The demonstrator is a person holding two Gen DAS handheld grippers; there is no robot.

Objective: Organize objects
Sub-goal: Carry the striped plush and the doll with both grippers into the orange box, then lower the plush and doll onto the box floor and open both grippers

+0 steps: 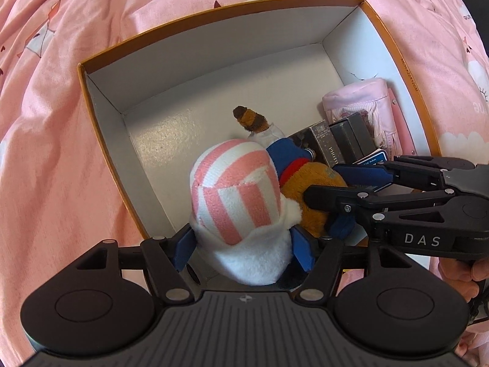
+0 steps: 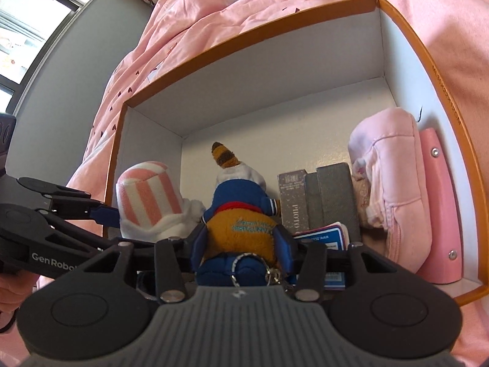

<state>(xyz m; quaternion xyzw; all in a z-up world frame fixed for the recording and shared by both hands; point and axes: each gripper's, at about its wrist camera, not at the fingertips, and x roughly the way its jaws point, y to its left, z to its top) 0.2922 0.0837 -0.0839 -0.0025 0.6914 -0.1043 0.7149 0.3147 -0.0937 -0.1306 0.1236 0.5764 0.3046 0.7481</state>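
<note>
Over the orange-rimmed box (image 1: 382, 21) on the pink bedding (image 1: 61, 122), both grippers sit low inside, side by side. Left gripper (image 1: 244, 244) points straight down; its blue pads flank the pink-striped plush (image 1: 235, 195) near the white base. Pads look at or just off the fabric, so I read these jaws as spread, toy between them, probably being let go. Right gripper (image 2: 241, 241) is clamped across the brown plush in a blue jacket (image 2: 241, 223), pads pressing its sides just above the keyring (image 2: 241, 272).

Both toys: light, soft, compressible, no breakage risk. They squash and can roll in the pads, so take them across the widest body part, not the tail, hat or ring.

Striped plush is near the box's middle; brown plush touches it on one side, with grey cartons (image 2: 318, 198), a blue card (image 2: 324, 235) and a pink pouch (image 2: 391, 189) beyond. Far half of the floor is free.
</note>
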